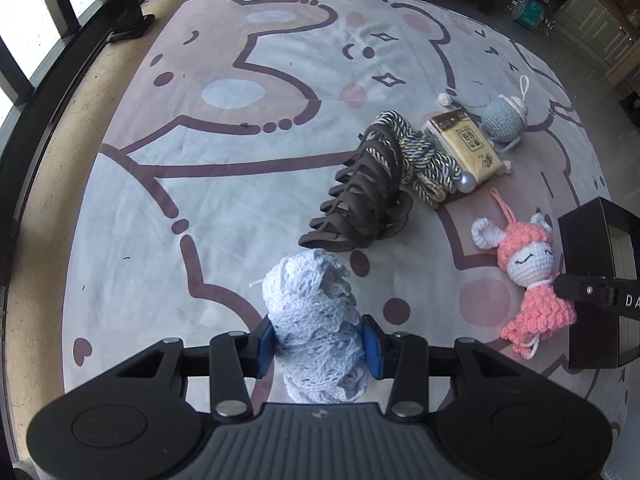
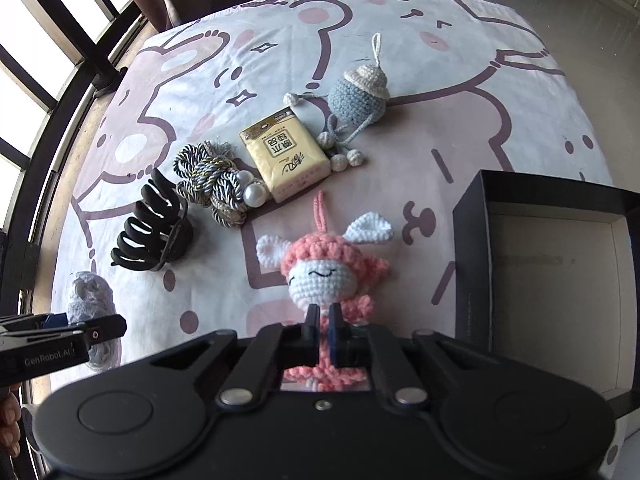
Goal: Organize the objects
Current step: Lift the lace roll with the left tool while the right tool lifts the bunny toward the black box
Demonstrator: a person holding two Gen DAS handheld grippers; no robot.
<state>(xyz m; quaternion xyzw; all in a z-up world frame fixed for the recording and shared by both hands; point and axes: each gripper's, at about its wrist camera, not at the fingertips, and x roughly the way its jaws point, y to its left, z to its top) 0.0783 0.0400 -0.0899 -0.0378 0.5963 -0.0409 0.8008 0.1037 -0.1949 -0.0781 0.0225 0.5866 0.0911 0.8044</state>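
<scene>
You are holding two items at once. Your left gripper [image 1: 319,342] is clamping the white lace bundle [image 1: 310,300] between its blue pads, well to the left of the black box [image 2: 548,280]. Your right gripper [image 2: 324,334] is pinching the skirt of the pink crochet doll [image 2: 320,276], jaws nearly together on the yarn, just left of the box. Whether either item is clear of the printed cloth [image 1: 240,208] yet, you cannot tell from these views.

Remaining on the cloth, all left of or beyond the box: the dark hair claw [image 2: 154,232], the striped cord with pearls [image 2: 216,180], the tissue pack [image 2: 286,154], and the blue crochet charm [image 2: 360,94].

Step in hand, by my reading: pick-up is finishing, transfer is starting. The next move is calling for the doll to be carried over the near wall of the open, empty box before you are loosening the grip; the lace follows.
</scene>
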